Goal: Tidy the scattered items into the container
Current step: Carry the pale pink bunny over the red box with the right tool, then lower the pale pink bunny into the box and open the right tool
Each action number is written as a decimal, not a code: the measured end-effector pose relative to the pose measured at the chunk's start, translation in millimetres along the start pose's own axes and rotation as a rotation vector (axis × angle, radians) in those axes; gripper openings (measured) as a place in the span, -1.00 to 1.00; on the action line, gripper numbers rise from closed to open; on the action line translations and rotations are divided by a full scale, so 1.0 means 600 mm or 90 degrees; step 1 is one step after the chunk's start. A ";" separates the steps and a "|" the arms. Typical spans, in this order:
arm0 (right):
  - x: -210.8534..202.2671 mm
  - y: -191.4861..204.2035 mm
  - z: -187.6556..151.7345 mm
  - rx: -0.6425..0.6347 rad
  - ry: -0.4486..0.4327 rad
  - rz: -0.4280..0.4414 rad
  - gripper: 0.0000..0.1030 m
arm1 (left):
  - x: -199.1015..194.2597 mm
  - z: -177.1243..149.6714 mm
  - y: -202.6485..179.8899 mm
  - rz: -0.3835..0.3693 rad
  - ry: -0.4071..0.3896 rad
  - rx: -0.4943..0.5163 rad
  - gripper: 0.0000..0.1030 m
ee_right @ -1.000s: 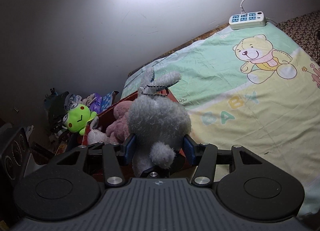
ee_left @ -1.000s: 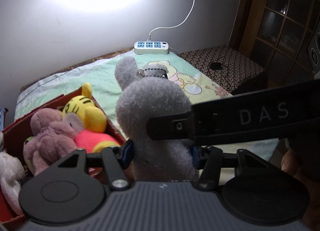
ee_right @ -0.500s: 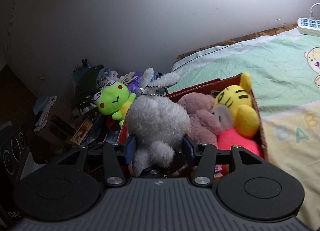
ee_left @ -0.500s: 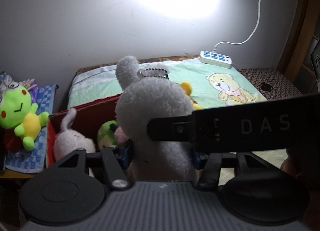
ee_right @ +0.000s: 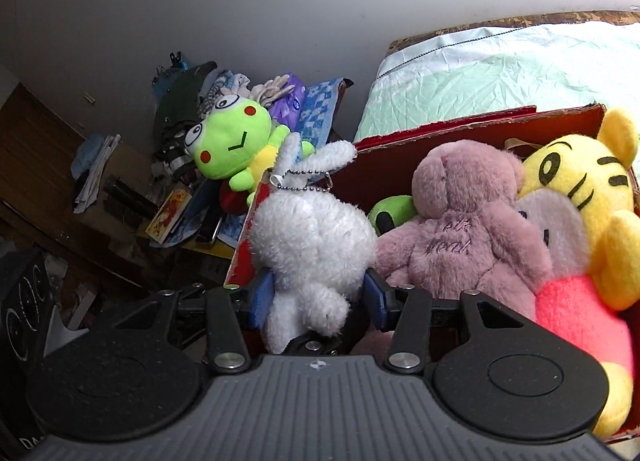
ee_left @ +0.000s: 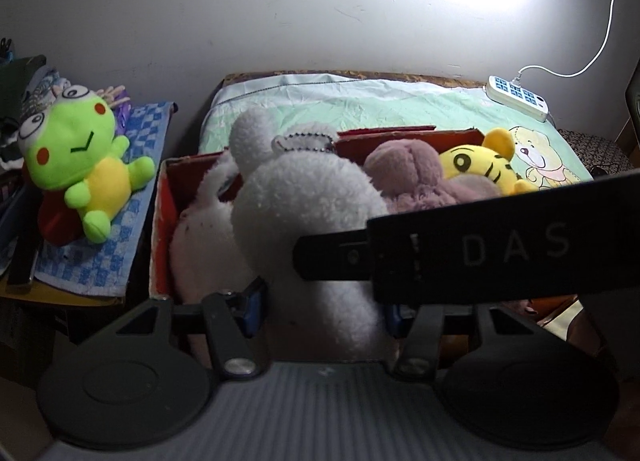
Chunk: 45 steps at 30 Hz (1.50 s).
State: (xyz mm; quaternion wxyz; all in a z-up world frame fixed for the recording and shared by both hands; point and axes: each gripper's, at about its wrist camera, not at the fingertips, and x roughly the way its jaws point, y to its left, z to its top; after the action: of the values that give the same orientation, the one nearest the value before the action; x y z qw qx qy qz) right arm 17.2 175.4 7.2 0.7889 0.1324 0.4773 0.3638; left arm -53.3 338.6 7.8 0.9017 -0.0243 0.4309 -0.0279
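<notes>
Rabbit (ee_left: 308, 213) sits pinched between both our tongs, over the red box's (ee_right: 472, 129) left end. Our left gripper (ee_left: 322, 311) is clamped on its body; our right gripper (ee_right: 316, 299) also presses it, jaws closing. Pink plush (ee_right: 460, 237) and tiger (ee_right: 576, 189) lie inside.

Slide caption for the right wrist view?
Right hand-held gripper closing on white plush rabbit over crowded red box.
</notes>
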 end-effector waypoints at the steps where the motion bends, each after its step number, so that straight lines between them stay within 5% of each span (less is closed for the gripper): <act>1: 0.003 0.001 0.001 -0.004 0.005 -0.007 -0.02 | 0.006 0.000 0.001 -0.001 0.005 0.000 0.06; 11: 0.037 -0.004 0.004 -0.020 0.040 -0.029 -0.06 | 0.039 -0.001 0.001 -0.014 0.032 0.008 0.02; 16: 0.032 0.013 0.000 -0.050 0.034 -0.032 0.14 | 0.027 -0.001 -0.001 -0.017 0.023 0.015 0.07; 24: -0.009 0.031 -0.003 -0.077 -0.018 -0.068 0.19 | -0.009 0.000 0.004 -0.010 -0.003 0.005 0.32; 31: -0.065 0.017 -0.007 -0.026 -0.083 -0.082 0.19 | -0.035 0.006 0.002 0.015 -0.001 -0.007 0.34; 45: -0.124 0.023 -0.069 -0.009 -0.139 -0.223 0.19 | -0.069 -0.006 -0.032 0.084 0.007 0.004 0.60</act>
State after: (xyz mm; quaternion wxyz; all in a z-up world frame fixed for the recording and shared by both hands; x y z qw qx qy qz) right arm -44.9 127.2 42.6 0.8882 0.0807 0.4019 0.2075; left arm -82.6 322.0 39.3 0.8992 0.0074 0.4364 0.0298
